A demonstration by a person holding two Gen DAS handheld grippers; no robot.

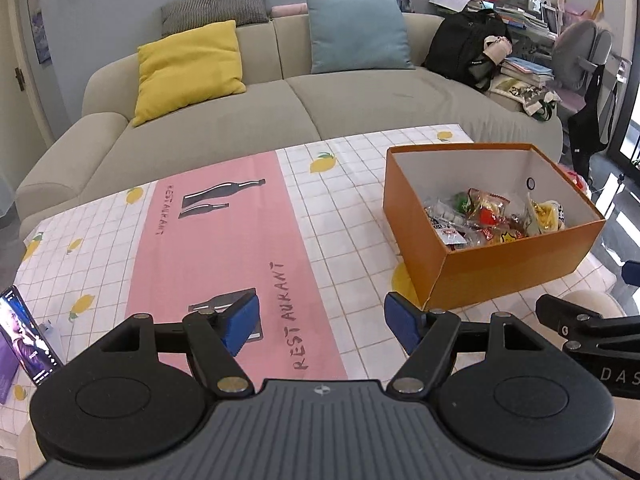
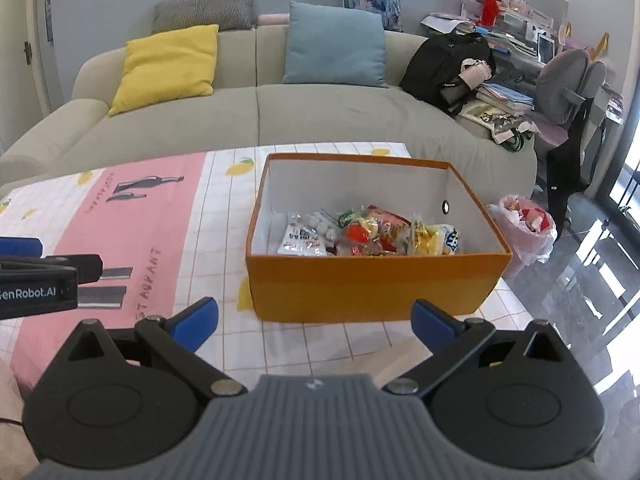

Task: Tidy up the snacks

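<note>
Orange card makes up the box (image 2: 372, 284), which stands open-topped on the surface (image 2: 320, 344), toward its right side. Inside, a heap of snacks (image 2: 368, 234) lies against the near wall: clear and white packets on the left, red and orange ones in the middle, yellow ones on the right. The far half of the box floor is bare white.

The left gripper (image 1: 320, 320) hangs above the pink strip of the cloth (image 1: 224, 240), its blue pads (image 1: 240, 322) spread wide and holding nothing. The box sits ahead and to its right, apart from it.

The right gripper (image 2: 314, 320) is just before the near wall of the box, also released, pads (image 2: 196, 322) wide with nothing between them. In the right wrist view the left gripper's black arm shows at the left edge.

A phone (image 1: 26, 336) with a lit screen stands propped at the left edge of the surface. Behind the surface is a beige sofa (image 1: 280, 120) with a yellow cushion (image 1: 188, 70), a blue cushion (image 1: 356, 32) and a black backpack (image 1: 464, 46). On the floor to the right of the surface stands a bin lined with a pink bag (image 2: 524, 228)
</note>
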